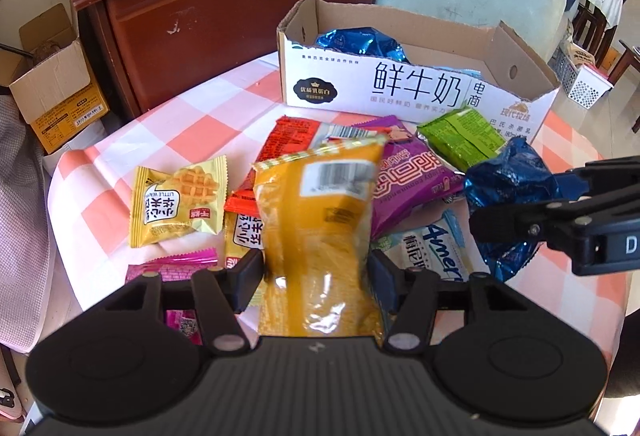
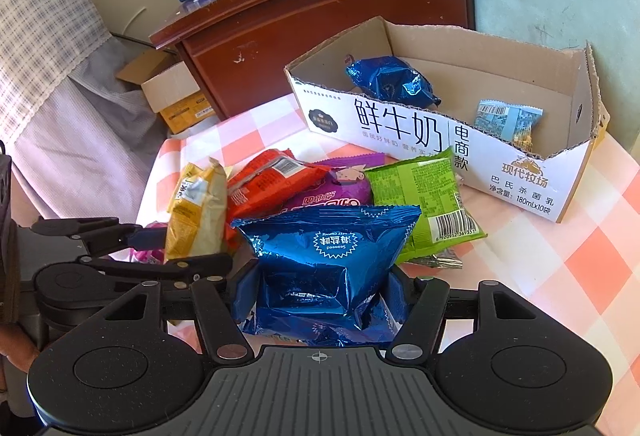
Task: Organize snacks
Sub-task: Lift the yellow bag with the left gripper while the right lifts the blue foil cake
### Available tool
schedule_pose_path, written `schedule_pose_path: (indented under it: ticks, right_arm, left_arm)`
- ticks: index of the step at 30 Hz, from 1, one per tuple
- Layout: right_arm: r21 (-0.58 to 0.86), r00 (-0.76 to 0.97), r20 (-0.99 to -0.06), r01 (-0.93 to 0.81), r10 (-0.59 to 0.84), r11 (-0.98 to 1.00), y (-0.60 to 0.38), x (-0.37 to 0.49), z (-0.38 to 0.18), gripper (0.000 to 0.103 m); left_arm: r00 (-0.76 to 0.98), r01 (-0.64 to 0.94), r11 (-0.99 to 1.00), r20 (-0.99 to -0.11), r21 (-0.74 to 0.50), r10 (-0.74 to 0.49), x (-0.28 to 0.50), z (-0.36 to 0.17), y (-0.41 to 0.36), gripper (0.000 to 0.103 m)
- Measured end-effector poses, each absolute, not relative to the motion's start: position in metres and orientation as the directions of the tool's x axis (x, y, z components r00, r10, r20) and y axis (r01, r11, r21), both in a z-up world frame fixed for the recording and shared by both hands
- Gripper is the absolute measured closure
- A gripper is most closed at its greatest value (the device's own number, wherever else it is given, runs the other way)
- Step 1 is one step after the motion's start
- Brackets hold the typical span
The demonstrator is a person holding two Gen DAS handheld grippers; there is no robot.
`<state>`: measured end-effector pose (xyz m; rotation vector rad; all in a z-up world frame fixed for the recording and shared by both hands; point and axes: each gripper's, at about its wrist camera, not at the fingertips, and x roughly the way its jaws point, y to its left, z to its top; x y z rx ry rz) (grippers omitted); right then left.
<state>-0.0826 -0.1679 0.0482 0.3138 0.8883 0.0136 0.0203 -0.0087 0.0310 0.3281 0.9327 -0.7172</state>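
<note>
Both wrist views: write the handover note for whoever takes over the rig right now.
Left gripper: yellow packet between its fingers, no firm squeeze visible.
Right gripper: shut on a blue foil packet, over the table.
Done: another blue packet and a light-blue packet lie in the cardboard box.
Left: both packets at the grippers, plus the green, purple, red and waffle packets on the checked cloth.

Black left tool [image 1: 316,272] and right tool [image 2: 324,288], silver-riveted linkages.

Two blue packets [image 2: 328,260] [image 2: 394,82], one carton [image 2: 500,164].
</note>
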Motion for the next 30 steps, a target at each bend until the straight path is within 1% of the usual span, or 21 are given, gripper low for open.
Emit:
schedule_pose_path:
  ticks: [4,9,14,17,21,23,30]
  right_arm:
    - [0.274,0.637,-0.758,0.118,0.139,0.954,-0.168,-0.084,0.05,0.041]
    - [0.274,0.638,-0.757,0.116,0.14,0.955,-0.169,-0.083,0.051,0.041]
    - [0.268,0.632,-0.762,0.113,0.139,0.957,-0.168,-0.083,0.051,0.041]
    - [0.262,0.626,-0.767,0.105,0.141,0.959,-0.167,-0.083,0.049,0.041]
    - [0.252,0.621,-0.771,0.088,0.145,0.964,-0.166,-0.085,0.048,0.041]
    - [0.242,0.621,-0.772,0.084,0.139,0.967,-0.165,-0.085,0.048,0.041]
    - [0.206,0.631,-0.769,0.091,0.103,0.974,-0.17,-0.086,0.051,0.041]
  left_arm:
    - [0.386,0.688,0.725,-0.829,-0.033,-0.404,0.018,0.025,-0.008,0.04]
    - [0.367,0.676,0.734,-0.836,-0.06,-0.407,0.018,0.021,-0.003,0.038]
    - [0.358,0.687,0.726,-0.855,-0.031,-0.375,0.011,0.011,-0.006,0.038]
    - [0.362,0.691,0.723,-0.86,-0.012,-0.359,0.008,0.008,-0.007,0.048]
    - [0.39,0.688,0.726,-0.851,0.016,-0.351,0.005,0.01,-0.009,0.053]
    - [0.411,0.677,0.736,-0.84,0.019,-0.355,0.005,0.015,-0.009,0.054]
    - [0.512,0.671,0.737,-0.773,0.087,-0.375,-0.001,0.038,-0.02,0.054]
